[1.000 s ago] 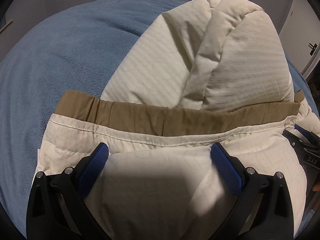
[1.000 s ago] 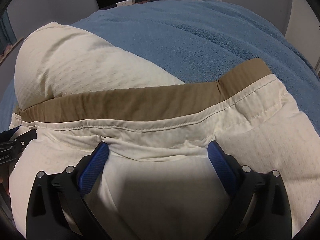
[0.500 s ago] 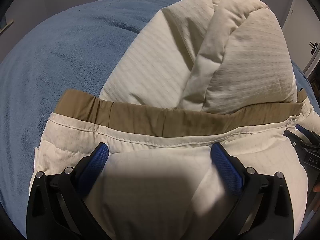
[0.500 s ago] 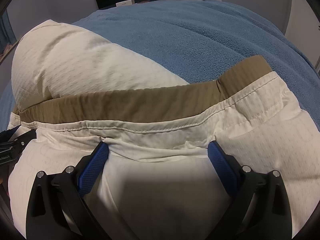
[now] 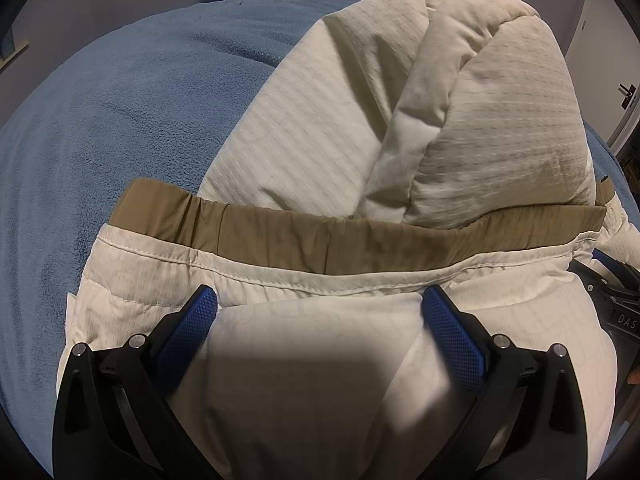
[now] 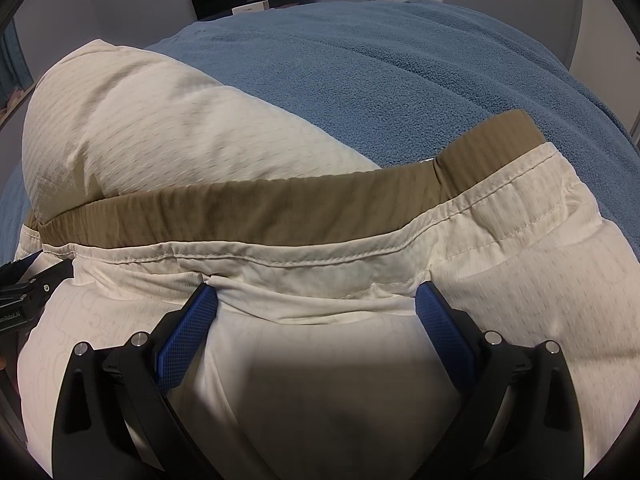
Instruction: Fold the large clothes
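Both grippers, left gripper (image 5: 318, 304) and right gripper (image 6: 316, 300), jaws wide around the cream jacket (image 5: 320, 148) (tan hem (image 5: 360, 236) crosswise), which stretches away.

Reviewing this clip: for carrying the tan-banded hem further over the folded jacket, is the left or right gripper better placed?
Neither clearly; probably both together. The left gripper and right gripper each straddle a bunch of the cream puffer jacket just behind the tan hem band.

Left gripper (image 5: 318, 306) and right gripper (image 6: 316, 304) side by side, jaws spread wide.
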`<state>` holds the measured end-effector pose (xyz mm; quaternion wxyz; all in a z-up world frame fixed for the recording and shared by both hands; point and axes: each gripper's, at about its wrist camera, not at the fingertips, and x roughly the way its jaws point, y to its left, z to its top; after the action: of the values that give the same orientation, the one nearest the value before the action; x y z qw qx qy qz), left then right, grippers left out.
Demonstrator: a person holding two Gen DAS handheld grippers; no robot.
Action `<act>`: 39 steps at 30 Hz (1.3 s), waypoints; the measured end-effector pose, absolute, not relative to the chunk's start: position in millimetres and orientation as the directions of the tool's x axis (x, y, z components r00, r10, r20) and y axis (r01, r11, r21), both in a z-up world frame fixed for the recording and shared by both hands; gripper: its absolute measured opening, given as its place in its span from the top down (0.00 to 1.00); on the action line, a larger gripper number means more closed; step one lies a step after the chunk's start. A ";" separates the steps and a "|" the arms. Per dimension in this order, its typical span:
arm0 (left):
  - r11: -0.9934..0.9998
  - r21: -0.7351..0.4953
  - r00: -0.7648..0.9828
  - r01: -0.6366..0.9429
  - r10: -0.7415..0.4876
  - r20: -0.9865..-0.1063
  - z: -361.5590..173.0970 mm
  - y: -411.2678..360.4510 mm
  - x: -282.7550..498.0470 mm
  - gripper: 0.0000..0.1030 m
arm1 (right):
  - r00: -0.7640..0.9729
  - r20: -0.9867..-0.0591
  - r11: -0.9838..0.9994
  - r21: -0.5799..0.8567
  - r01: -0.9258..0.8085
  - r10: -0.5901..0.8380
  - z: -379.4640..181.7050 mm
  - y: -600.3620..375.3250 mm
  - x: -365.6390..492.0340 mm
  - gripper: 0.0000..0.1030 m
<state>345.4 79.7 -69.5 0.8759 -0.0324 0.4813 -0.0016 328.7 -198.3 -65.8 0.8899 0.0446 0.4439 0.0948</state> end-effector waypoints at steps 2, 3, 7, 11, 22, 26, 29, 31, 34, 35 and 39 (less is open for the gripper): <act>0.998 -0.059 0.541 -0.029 -0.034 -0.840 -69.0 79.6 344.1 0.05 | 0.591 -0.779 0.978 0.164 -0.129 0.208 -65.8 -197.9 329.1 0.09; 0.998 -0.059 0.544 -0.029 -0.034 -0.839 -69.6 79.4 343.6 0.05 | 0.592 -0.778 0.978 0.164 -0.129 0.208 -65.9 -197.6 328.8 0.09; 0.998 -0.060 0.555 -0.030 -0.034 -0.831 -70.7 79.3 340.7 0.05 | 0.598 -0.774 0.978 0.164 -0.128 0.208 -66.2 -197.3 328.3 0.09; 0.997 -0.068 0.592 -0.031 -0.037 -0.805 -73.1 77.0 333.2 0.05 | 0.645 -0.735 0.977 0.166 -0.132 0.211 -65.5 -198.7 317.7 0.09; 0.997 -0.071 0.556 -0.010 -0.053 -0.829 -41.9 74.9 288.6 0.06 | 0.606 -0.751 0.963 0.167 -0.209 0.262 -37.0 -217.1 283.4 0.09; 0.996 -0.025 0.503 0.086 -0.065 -0.862 -27.8 72.1 239.7 0.06 | 0.613 -0.749 0.953 0.081 -0.292 0.251 -20.6 -240.7 233.8 0.09; 0.987 0.041 0.460 0.154 -0.035 -0.887 -32.8 73.0 204.6 0.06 | 0.618 -0.754 0.948 0.020 -0.318 0.223 -26.1 -260.3 201.1 0.09; 0.986 0.044 0.441 0.162 -0.033 -0.897 -45.2 80.9 189.0 0.05 | 0.630 -0.752 0.945 -0.032 -0.325 0.192 -37.5 -273.7 183.1 0.09; 0.987 0.016 0.479 0.157 -0.062 -0.876 -60.3 92.9 180.6 0.05 | 0.645 -0.736 0.947 -0.019 -0.320 0.204 -52.7 -287.7 175.7 0.09; 0.988 0.006 0.480 0.154 -0.070 -0.874 -64.1 94.5 181.9 0.05 | 0.645 -0.730 0.950 0.019 -0.311 0.226 -57.7 -293.1 176.5 0.09; 0.986 -0.046 0.468 0.157 -0.116 -0.876 -76.5 109.7 195.0 0.05 | 0.643 -0.707 0.944 0.110 -0.311 0.294 -78.6 -302.9 181.4 0.09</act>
<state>195.0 109.7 -76.5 0.8564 0.0203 0.5098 -0.0796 181.4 -302.9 -78.6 0.9063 -0.0106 0.3881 0.1669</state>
